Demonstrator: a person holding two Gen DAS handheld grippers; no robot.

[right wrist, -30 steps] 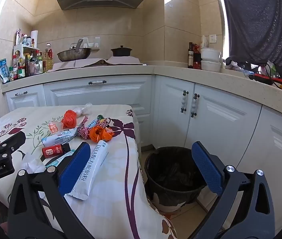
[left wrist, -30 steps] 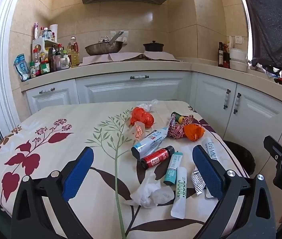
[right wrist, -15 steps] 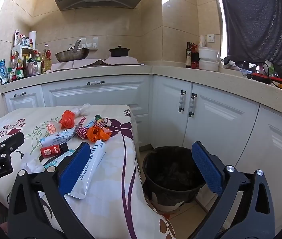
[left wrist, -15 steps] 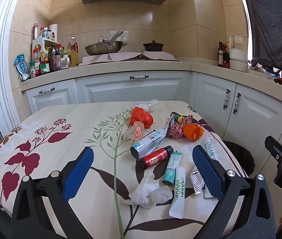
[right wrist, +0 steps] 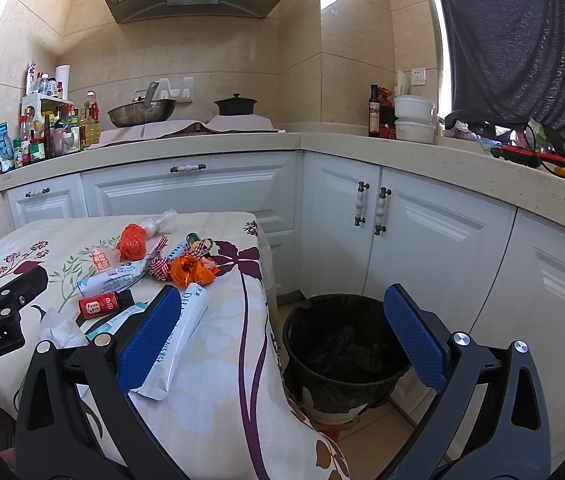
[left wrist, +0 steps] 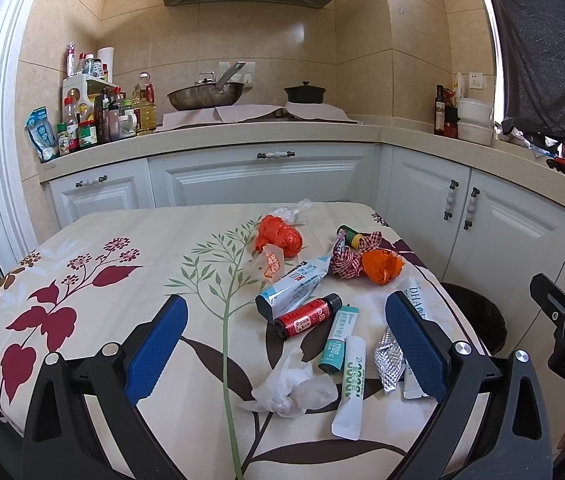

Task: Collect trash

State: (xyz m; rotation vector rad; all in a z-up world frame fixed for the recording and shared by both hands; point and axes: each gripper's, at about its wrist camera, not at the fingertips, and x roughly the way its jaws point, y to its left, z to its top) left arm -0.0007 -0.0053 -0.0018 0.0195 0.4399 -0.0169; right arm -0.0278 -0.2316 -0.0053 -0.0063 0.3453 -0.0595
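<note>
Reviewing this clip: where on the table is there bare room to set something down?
The left half of the tablecloth, from the red leaf print to the green stem print, lies bare. The right half is crowded, from the orange bag to the crumpled tissue.
</note>
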